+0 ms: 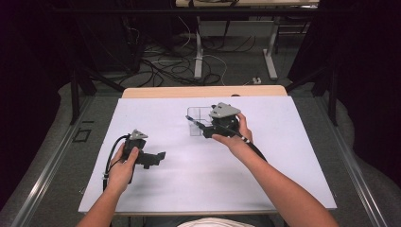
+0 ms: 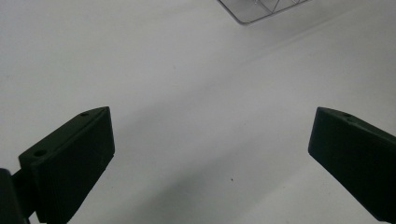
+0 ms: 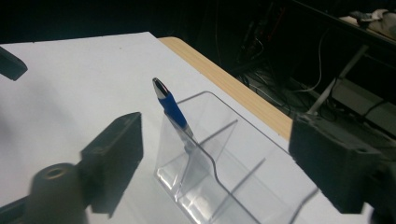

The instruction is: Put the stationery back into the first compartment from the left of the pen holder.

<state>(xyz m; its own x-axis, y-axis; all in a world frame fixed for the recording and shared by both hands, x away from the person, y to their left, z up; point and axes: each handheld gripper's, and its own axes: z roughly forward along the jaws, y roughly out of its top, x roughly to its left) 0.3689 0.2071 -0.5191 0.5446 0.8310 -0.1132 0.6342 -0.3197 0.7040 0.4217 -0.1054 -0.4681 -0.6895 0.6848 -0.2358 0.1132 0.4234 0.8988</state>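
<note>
Right gripper (image 3: 210,163) hovers with jaws spread wide, nothing between them, over a clear acrylic organizer (image 3: 219,182); a blue pen (image 3: 172,108) stands tilted in its nearest compartment, tip leaning toward ten o'clock. My guess is the pen has just been dropped in — so a straight lift away, without brushing the pen's top or the thin wall, seems wisest. Left gripper (image 2: 210,158) rests low at seven o'clock on the white table (image 1: 189,175), jaws likewise spread and empty; its view catches merely the organizer's corner, while the high view places the organizer near table centre at twelve o'clock.
</note>
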